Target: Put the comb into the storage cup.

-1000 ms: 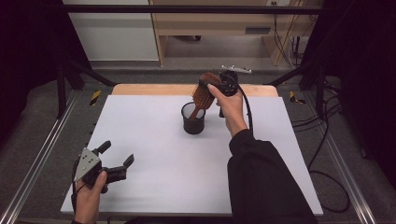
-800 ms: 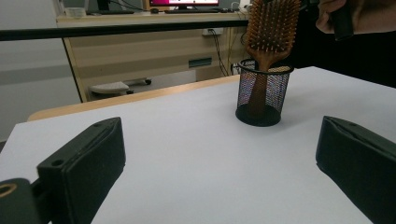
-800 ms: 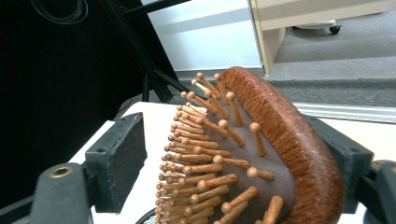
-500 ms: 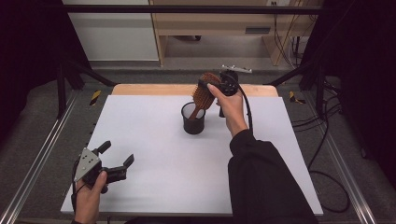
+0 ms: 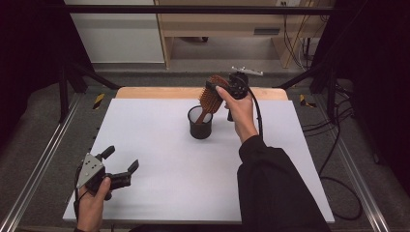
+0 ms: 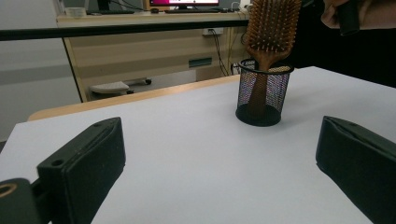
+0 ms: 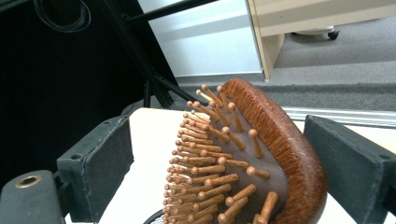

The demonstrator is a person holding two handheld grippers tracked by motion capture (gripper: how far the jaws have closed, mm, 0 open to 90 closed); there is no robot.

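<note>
White table (image 5: 159,193) carried a black mesh cup (image 5: 200,123) standing upright near the far centre, clear of both edges. A wooden hairbrush (image 5: 211,98) stood in the cup, handle down inside the mesh and the bristled head sticking out above the rim, tilted toward the right and far side. In the left gripper view the handle showed through the mesh of the cup (image 6: 264,93) and the head of the hairbrush (image 6: 273,25) rose well above it, bristles facing the camera. The right gripper (image 5: 231,89) was held by the right hand (image 5: 240,115) just beyond and to the right of the cup, at the height of the brush head. In the right gripper view its two black jaws stood apart on either side of the head of the hairbrush (image 7: 243,158); a gap showed between the left jaw and the bristles, and the right jaw sat close to the brush's wooden back, contact there could not be made out. The left gripper (image 5: 119,166) was held by the left hand (image 5: 92,205) low over the near left corner of the table, well apart from the cup, jaws spread wide with nothing between them. A black cable (image 5: 256,108) trailed from the right gripper down along the sleeve (image 5: 278,188).
</note>
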